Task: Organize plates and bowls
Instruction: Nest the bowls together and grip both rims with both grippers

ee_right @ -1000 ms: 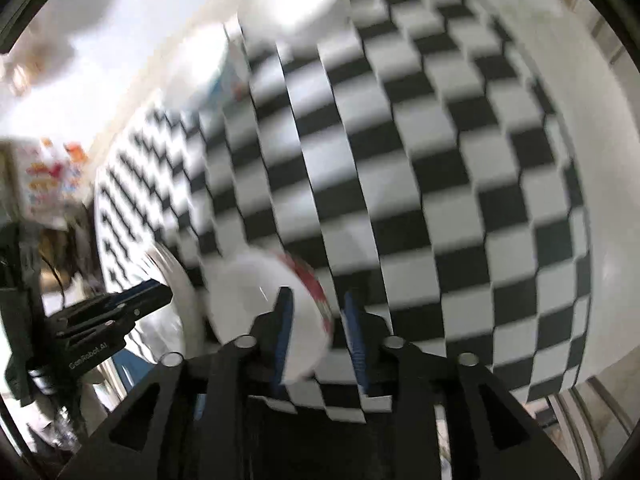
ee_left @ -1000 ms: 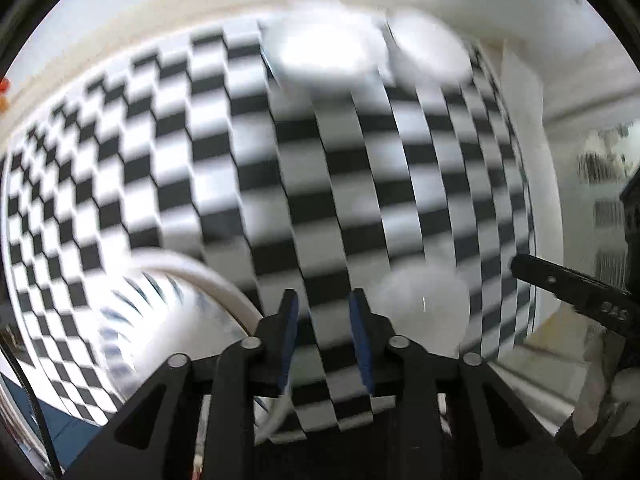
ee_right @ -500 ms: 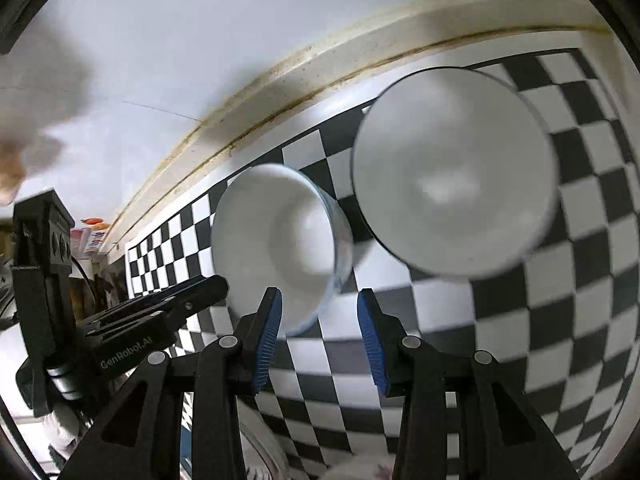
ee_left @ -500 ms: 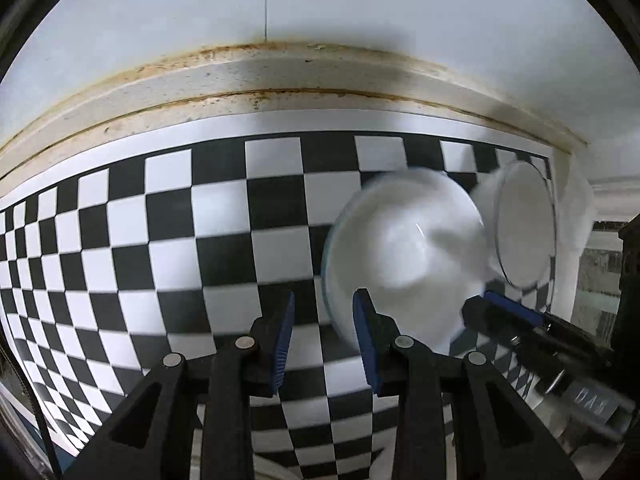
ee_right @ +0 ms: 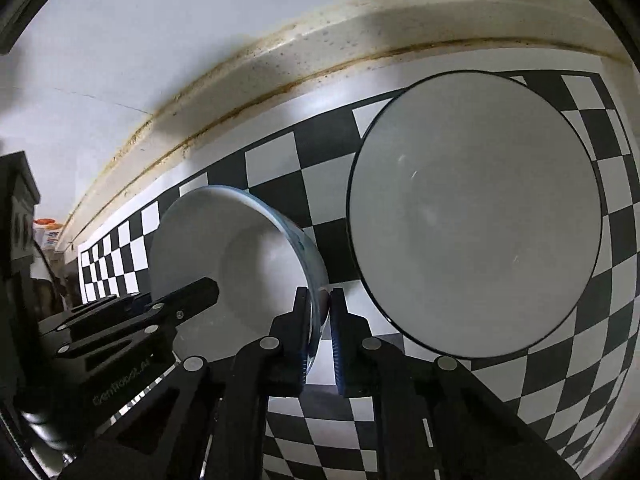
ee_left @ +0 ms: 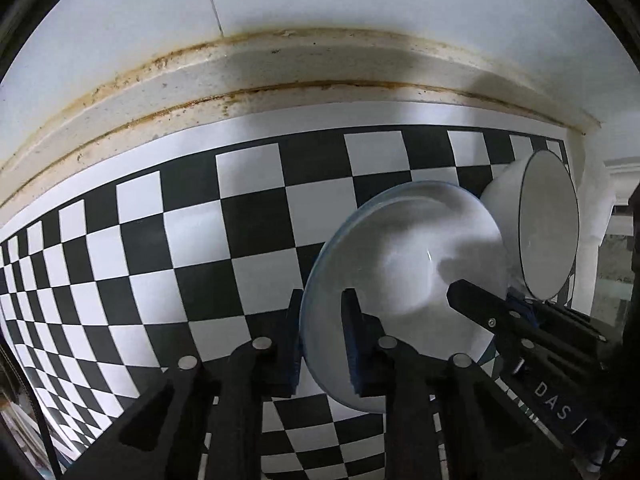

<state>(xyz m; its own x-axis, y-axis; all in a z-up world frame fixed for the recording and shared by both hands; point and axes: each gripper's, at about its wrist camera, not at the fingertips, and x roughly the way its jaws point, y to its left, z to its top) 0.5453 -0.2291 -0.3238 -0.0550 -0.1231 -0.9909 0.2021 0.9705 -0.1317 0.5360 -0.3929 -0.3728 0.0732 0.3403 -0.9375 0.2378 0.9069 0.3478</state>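
Both grippers are working on the blue-rimmed bowl (ee_left: 404, 280), which sits on the checkered mat (ee_left: 168, 240) right beside the bigger black-rimmed bowl (ee_right: 476, 216). The left gripper (ee_left: 320, 340) has its fingers around the bowl's left edge but not squeezing yet, while the right gripper (ee_right: 320, 328) is pinched tight on the right edge. I think the bowl is about to be picked up, so next the left one should close, then both lift together and set it into the big bowl.
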